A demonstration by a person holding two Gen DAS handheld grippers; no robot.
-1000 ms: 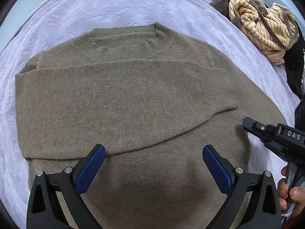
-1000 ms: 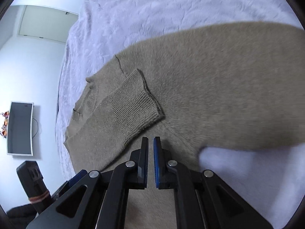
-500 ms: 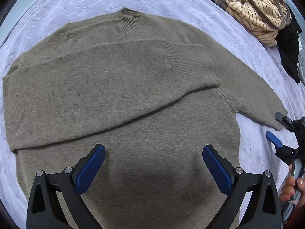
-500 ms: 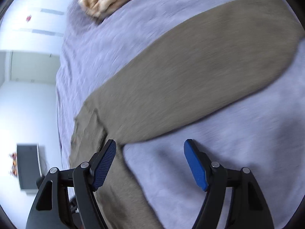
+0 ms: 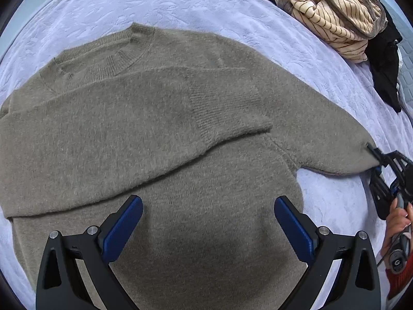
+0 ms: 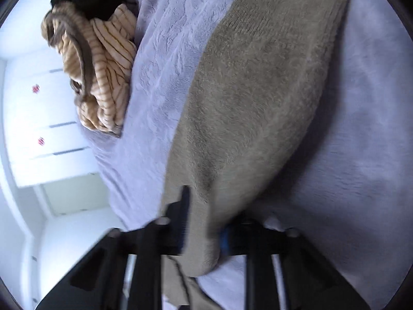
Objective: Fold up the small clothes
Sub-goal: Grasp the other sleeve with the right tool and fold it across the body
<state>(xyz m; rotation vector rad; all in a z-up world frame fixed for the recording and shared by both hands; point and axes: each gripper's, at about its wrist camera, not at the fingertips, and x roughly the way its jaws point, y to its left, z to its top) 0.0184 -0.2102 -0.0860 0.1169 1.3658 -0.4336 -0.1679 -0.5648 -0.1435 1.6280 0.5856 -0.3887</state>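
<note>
Olive sweater spread flat on a lavender bed, one sleeve in our right tool

We see the olive-brown knit sweater (image 5: pixel 165 139) lying across the lavender bedspread (image 5: pixel 180 7), its one sleeve (image 5: pixel 129 129) folded over the chest with the ribbed cuff (image 5: pixel 227 108) near the middle. Our left tool (image 5: pixel 208 228) hovers over the hem with its blue pads wide apart, gripping nothing. Our right tool (image 6: pixel 204 230) has the end of the other sleeve (image 6: pixel 247 108) between its fingers, though the blurred wrist view leaves us unable to tell whether it has closed on the fabric. At the bed's far corner, a cream striped garment (image 5: pixel 325 13) sits heaped beside black clothing (image 5: pixel 384 62). No containers appear in either view.
</note>
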